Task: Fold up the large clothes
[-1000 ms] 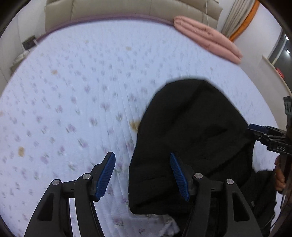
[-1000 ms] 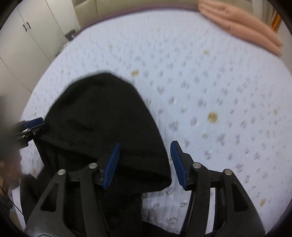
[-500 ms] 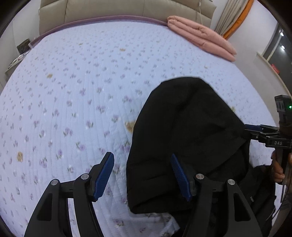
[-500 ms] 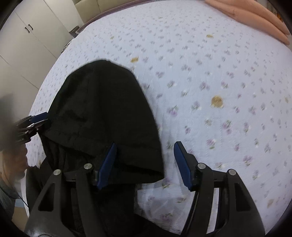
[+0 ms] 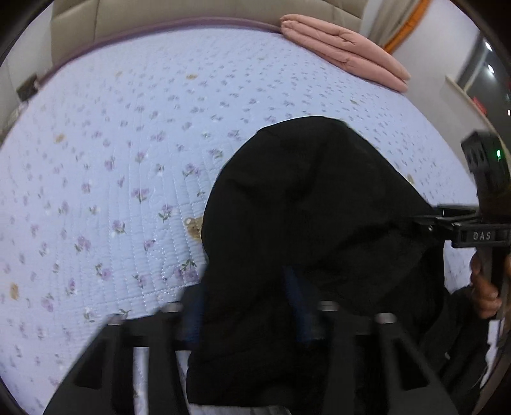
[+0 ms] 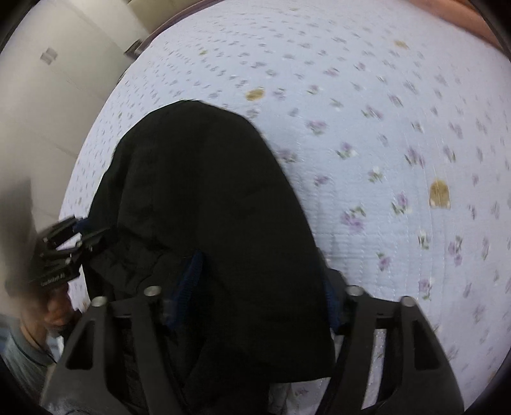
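Observation:
A large black garment [image 5: 313, 223] lies on the floral bedspread [image 5: 127, 153], rounded top pointing away from me. My left gripper [image 5: 244, 306] straddles the garment's left edge; its blue pads are partly hidden by cloth and still apart. In the right wrist view the garment [image 6: 207, 204] covers the space between the fingers of my right gripper [image 6: 262, 284], which straddles its right edge, jaws still wide. Each gripper shows in the other's view: the right one [image 5: 447, 223] and the left one [image 6: 80, 239], both at the garment's sides.
A folded pink blanket [image 5: 345, 51] lies at the bed's far right corner. A beige headboard [image 5: 191, 12] stands behind the bed. White wardrobe doors [image 6: 64, 64] stand to the left. The bed's near edge is just below the grippers.
Both grippers have moved forward and down onto the garment's near edges; cloth now lies between their fingers. The jaws look slightly narrower.

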Demonstrator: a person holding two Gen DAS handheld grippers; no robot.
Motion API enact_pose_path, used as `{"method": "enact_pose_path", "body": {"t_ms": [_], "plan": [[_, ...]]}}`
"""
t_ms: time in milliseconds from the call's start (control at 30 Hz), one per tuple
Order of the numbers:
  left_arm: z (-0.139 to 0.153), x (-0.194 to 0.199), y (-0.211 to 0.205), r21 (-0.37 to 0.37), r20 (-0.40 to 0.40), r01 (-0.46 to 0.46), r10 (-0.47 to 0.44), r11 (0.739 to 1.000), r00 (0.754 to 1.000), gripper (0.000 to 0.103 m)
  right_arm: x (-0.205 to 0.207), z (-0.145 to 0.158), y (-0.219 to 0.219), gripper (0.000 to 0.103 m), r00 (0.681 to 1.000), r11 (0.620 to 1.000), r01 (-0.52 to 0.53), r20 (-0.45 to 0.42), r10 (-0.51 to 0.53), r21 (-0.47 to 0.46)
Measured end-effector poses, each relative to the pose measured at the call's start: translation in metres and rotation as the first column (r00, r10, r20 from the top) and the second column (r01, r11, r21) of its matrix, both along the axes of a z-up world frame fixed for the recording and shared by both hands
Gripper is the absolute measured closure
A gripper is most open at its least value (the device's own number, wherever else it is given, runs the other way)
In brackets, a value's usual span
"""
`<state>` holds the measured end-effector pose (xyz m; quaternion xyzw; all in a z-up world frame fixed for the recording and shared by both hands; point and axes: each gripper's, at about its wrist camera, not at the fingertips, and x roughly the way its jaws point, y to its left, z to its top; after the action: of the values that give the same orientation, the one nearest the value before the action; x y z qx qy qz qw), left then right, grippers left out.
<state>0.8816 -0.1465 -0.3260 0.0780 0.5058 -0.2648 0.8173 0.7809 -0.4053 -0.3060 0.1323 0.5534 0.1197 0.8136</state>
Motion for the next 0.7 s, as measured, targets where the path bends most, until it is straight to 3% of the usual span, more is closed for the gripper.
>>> {"method": "enact_pose_path", "body": {"t_ms": [67, 100, 300, 433, 600, 700], "plan": [[0.01, -0.009, -0.002, 0.027, 0.047, 0.007, -0.008, 1.0, 0.999, 0.086, -0.012, 0.011, 0.003, 0.088, 0.999, 0.999, -0.02, 0.035, 0.021, -0.041], [0.016, -0.015, -0.001, 0.029, 0.065, 0.009, -0.011, 1.0, 0.998, 0.089, -0.017, 0.017, 0.005, 0.091, 0.998, 0.998, -0.022, 0.05, 0.024, -0.052], [0.07, -0.084, 0.003, 0.107, 0.236, 0.044, -0.068, 0.993, 0.969, 0.091, -0.088, 0.083, 0.023, 0.095, 0.976, 0.986, -0.041, 0.203, 0.074, -0.16], [0.109, -0.146, 0.019, 0.119, 0.3, 0.039, -0.074, 0.992, 0.951, 0.092, -0.158, 0.13, 0.041, 0.096, 0.947, 0.969, -0.059, 0.295, 0.131, -0.241], [0.139, -0.24, 0.043, 0.173, 0.338, 0.021, -0.079, 0.985, 0.938, 0.096, -0.251, 0.166, 0.071, 0.097, 0.907, 0.93, -0.066, 0.367, 0.207, -0.36], [0.153, -0.287, 0.065, 0.159, 0.295, 0.013, -0.06, 0.987, 0.953, 0.096, -0.324, 0.176, 0.092, 0.098, 0.871, 0.883, -0.051, 0.411, 0.268, -0.467]]}}
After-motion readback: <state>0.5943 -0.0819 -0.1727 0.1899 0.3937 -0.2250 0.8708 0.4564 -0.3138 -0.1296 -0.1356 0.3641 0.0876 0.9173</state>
